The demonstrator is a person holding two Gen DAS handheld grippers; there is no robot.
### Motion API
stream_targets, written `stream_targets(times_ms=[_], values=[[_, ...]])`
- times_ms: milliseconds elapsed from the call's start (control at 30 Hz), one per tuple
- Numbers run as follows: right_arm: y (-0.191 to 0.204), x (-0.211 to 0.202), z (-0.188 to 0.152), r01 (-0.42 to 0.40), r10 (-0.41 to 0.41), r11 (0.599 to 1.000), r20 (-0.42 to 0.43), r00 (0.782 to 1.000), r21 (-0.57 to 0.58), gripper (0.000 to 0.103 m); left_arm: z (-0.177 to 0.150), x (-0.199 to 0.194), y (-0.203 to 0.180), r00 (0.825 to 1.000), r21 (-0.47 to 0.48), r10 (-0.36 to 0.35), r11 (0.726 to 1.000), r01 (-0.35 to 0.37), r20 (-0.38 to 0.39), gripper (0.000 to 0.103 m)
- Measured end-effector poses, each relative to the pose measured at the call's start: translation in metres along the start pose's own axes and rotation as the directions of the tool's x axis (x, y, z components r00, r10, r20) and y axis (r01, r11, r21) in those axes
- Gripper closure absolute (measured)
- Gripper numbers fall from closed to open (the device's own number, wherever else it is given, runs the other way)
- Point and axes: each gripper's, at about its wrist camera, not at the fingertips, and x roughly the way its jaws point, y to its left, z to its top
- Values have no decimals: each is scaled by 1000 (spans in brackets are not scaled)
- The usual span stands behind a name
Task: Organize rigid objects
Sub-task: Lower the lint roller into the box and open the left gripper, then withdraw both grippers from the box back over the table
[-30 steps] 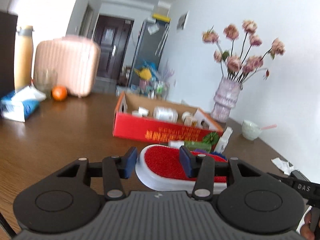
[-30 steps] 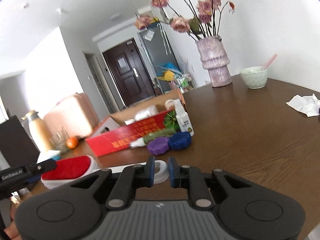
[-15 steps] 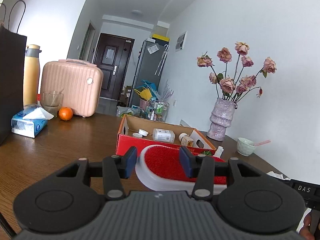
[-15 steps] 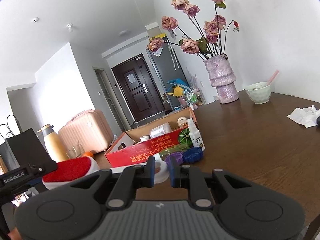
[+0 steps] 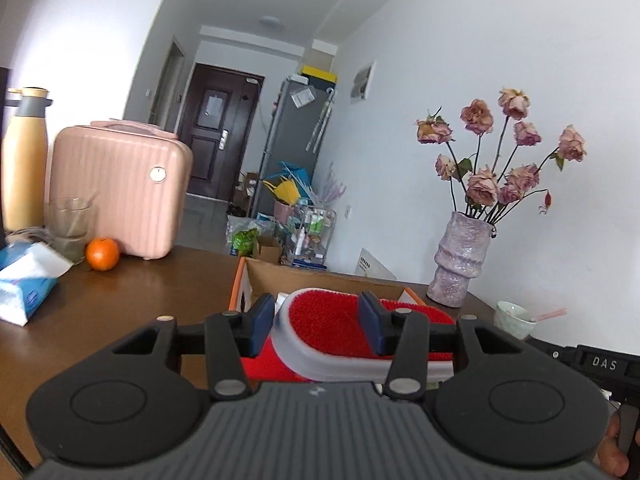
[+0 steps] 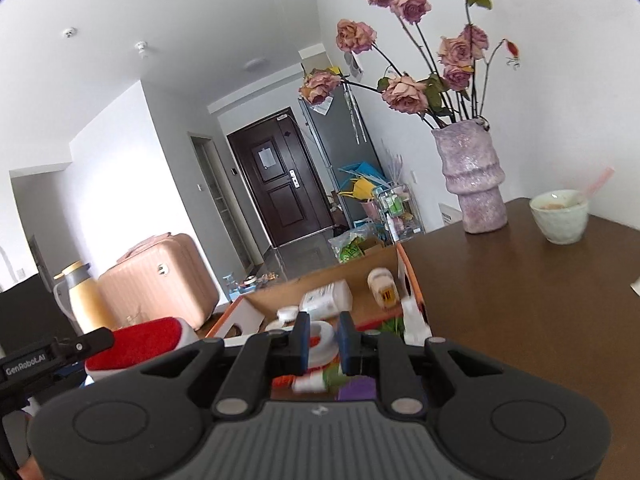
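Note:
My left gripper is shut on the red-and-white lint brush, holding its head in the air just in front of the red cardboard box. My right gripper is shut on the white ring handle at the brush's other end. The brush's red head also shows at the left in the right wrist view. The box holds a white bottle and a small jar. A spray bottle, a purple lid and a tube lie by the box's near side.
A purple vase of dried roses and a green bowl stand to the right on the brown table. A pink case, an orange, a glass, a yellow flask and a tissue pack stand at the left.
Both grippers have lifted the brush up and carried it toward the box; the box now sits lower and closer in both views.

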Motion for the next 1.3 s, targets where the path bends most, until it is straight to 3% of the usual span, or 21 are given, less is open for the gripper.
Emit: stream_targets(times_ms=[233,400,500,567,700,800,867,967,1067,1200,1300], values=[[-19,93,40,-21,29,998,-127,991,65,87,32,89,26,996,-55,-14,998,9,-86,57],[-44,155,53,-10,59,983,-265,962,183,87,30,156,50,973,-119,5,992,-33,-229,57],[-45,181,51,19,21,993,-344,939,114,88,22,183,57,952,-108,21,993,-56,-307,56],[-40,192,50,-10,40,997,-384,923,81,90,17,196,62,934,-108,26,992,-68,-355,58],[-24,201,52,43,-58,998,-400,915,-47,87,9,211,57,913,-14,91,994,-105,-397,58],[-15,199,55,15,-45,997,-417,908,-76,87,11,211,55,903,29,101,995,-98,-418,58],[-10,198,56,9,-55,994,-432,900,-109,85,13,208,51,902,70,119,993,-98,-415,55],[-3,194,58,-1,-67,989,-450,891,-149,80,21,200,39,908,122,135,988,-93,-396,41],[4,192,60,-2,-84,983,-455,887,-186,67,28,187,25,920,192,139,979,-72,-366,29],[14,173,62,10,-106,974,-419,902,-225,65,37,169,12,931,209,140,975,-71,-336,20],[20,149,64,-8,-87,968,-369,925,-249,47,40,151,4,943,223,152,971,-87,-296,17]])
